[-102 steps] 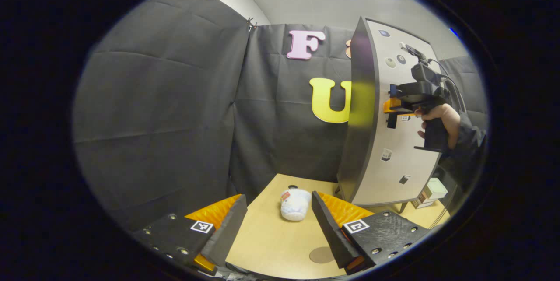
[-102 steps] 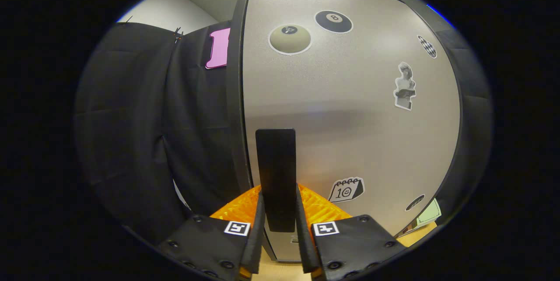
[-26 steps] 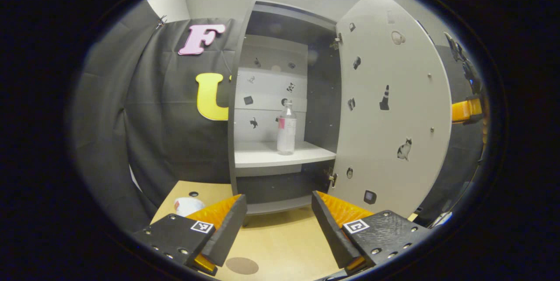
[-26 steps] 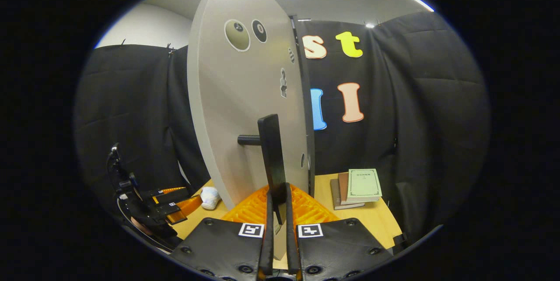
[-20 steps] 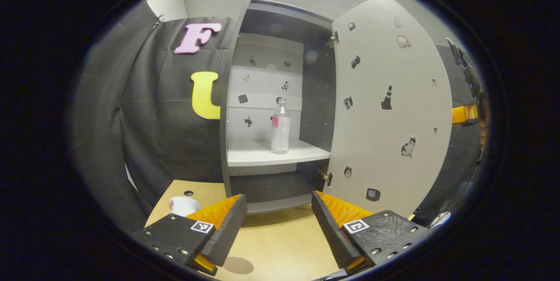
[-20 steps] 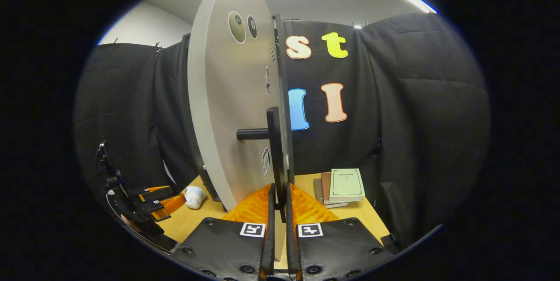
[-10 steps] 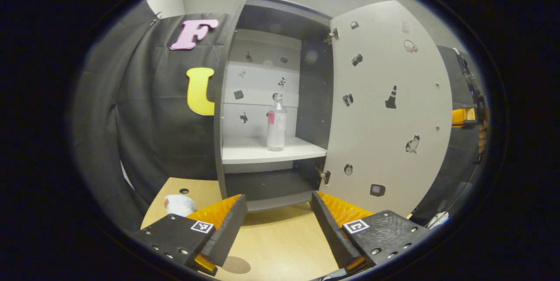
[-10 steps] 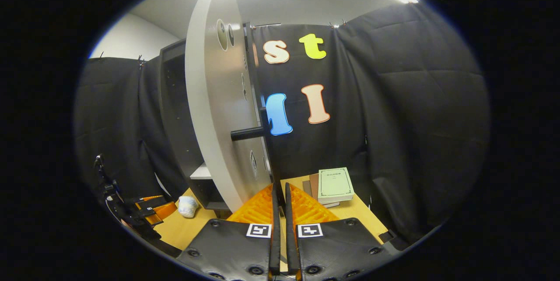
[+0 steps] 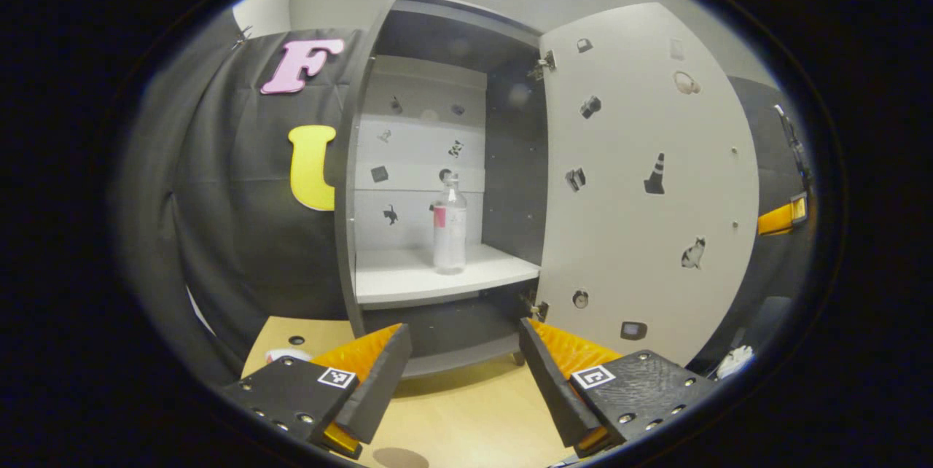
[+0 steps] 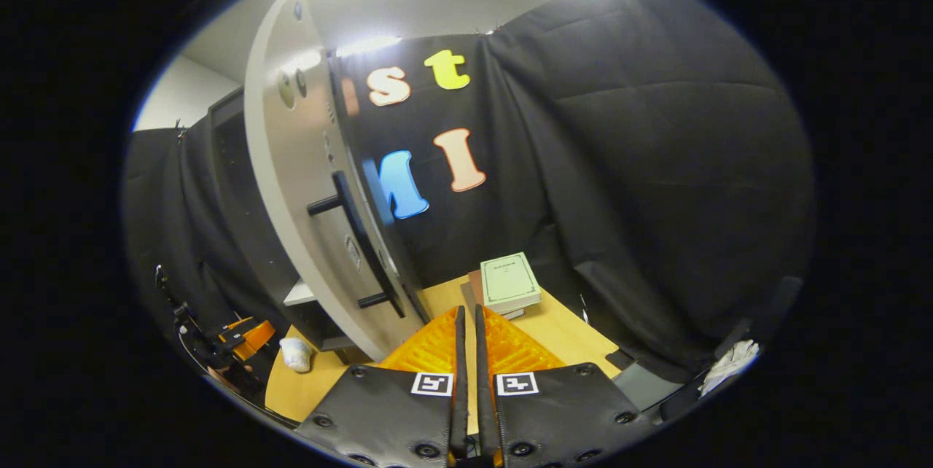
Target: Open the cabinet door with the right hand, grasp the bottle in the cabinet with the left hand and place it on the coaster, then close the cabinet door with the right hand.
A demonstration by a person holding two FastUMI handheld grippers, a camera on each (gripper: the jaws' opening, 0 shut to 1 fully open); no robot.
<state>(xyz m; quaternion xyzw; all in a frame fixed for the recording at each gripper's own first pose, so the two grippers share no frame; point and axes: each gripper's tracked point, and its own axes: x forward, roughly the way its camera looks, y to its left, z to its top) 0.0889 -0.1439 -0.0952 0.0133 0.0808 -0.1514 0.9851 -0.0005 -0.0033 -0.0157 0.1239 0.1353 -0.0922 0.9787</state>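
The grey cabinet [image 9: 350,184] stands open. A clear bottle [image 9: 450,224] with a pink label stands upright on its white shelf [image 9: 408,280]. My left gripper [image 9: 463,373] is open, low in front of the cabinet and well short of the bottle. The door [image 9: 649,198] is swung wide to the right. A brown coaster [image 9: 393,458] peeks out on the table beneath the left gripper. In the right gripper view, my right gripper [image 10: 466,329] is shut on nothing, below and to the right of the door's black handle [image 10: 357,235] and apart from it.
A stack of books [image 10: 510,282] lies on the wooden table [image 10: 561,329] past the door. A small white plush [image 10: 297,353] sits left of the cabinet's foot. The left gripper [image 10: 237,337] shows far left in the right gripper view. A white rag [image 10: 729,360] lies off the table's right side.
The right gripper has let go of the door handle and drawn away with its fingers together; the door stays wide open. The left gripper has edged closer to the cabinet.
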